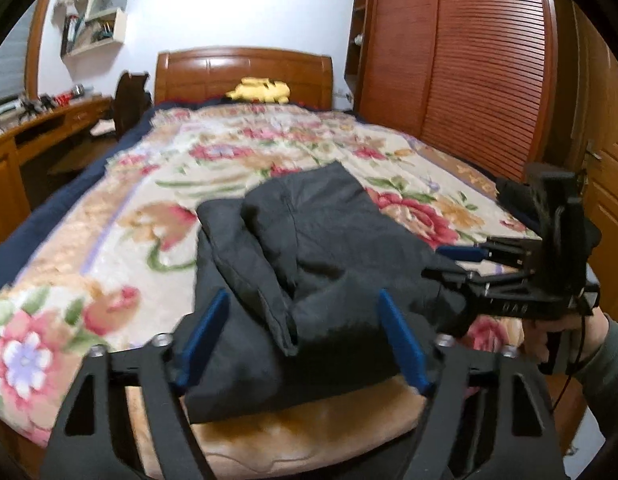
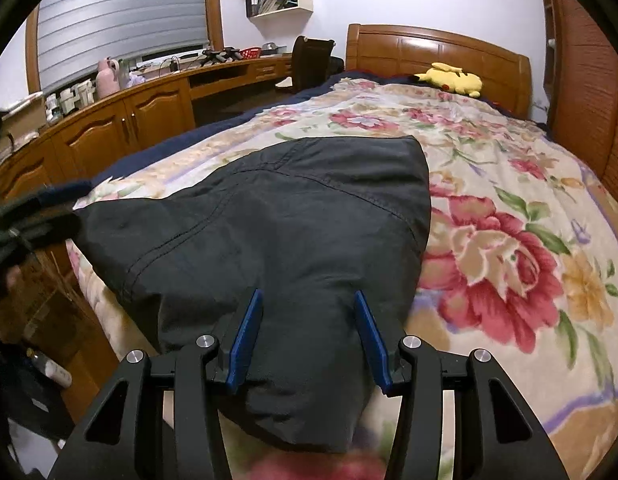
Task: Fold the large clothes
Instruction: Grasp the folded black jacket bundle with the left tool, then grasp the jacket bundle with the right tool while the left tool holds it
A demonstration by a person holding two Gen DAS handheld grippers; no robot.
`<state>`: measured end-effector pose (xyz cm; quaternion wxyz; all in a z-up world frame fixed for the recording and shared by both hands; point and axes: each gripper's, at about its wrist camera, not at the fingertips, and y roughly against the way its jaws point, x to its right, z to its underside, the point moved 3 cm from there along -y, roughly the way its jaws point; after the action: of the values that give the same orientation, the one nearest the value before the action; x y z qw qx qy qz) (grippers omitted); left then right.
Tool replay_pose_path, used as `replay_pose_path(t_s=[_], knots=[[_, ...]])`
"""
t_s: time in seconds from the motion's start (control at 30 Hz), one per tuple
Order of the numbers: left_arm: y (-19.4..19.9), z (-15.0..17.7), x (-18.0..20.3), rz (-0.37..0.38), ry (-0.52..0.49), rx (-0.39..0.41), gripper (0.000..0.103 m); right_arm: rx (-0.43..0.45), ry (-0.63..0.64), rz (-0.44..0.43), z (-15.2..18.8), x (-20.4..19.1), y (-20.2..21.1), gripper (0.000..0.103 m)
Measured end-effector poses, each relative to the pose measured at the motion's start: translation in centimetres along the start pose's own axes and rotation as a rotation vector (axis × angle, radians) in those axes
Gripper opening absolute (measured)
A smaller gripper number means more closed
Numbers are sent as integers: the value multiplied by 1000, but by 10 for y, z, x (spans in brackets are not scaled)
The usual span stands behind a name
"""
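A: Where is the garment found?

B: A dark grey garment is seen lying on the bed, on a floral blanket, near the foot end. It is bunched and partly folded over itself, with stitched seams visible across the upper layer in the right wrist view.

A: How is the left gripper placed?

B: Its blue fingers are set apart, one at each side of a raised fold of the garment. Cloth is seen between them, but no pressing of the pads on it can be made out, so the jaws are taken as standing partly open around the fabric.

A: And the right gripper?

B: It is held at the near edge of the garment, with its blue fingers flanking a hump of dark cloth. A gap is visible between each pad and the fabric; a moderate opening is shown, and nothing is clamped. In the left wrist view the same gripper is seen at the garment's right side, carried by a hand in a grey-green sleeve.

A: What else is in view?

B: A yellow plush toy is seen lying by the wooden headboard. A wooden worktop runs along the wall under a shuttered window, and a louvred wardrobe stands on the other side of the bed.
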<state>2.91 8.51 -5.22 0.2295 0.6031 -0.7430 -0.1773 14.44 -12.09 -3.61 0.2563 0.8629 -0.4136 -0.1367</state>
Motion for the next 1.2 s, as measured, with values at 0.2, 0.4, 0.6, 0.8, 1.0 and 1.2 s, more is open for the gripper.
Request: replay_pose_path(t_s=[0.2,0.4,0.6,0.8,1.0,1.2], knots=[[-14,10,8,48,-9,-49,16,6,-13,5,3,1,3,51],[2,4,1,-10,-44,0,10,38,7,26,6,-3,22,51],[10,7,-39,-110,-14,11,9,81,29,-1,-1,-10,39,51],[0,25,-59,-134,16,-38,9,23,94,-39,8,-35,12,51],[-1,32,-54,-119,15,-55,9,-36,68,-66,30,-35,-12,50],[2,34,-56,-147,33,-52,16,-35,65,-66,31,-34,-12,50]])
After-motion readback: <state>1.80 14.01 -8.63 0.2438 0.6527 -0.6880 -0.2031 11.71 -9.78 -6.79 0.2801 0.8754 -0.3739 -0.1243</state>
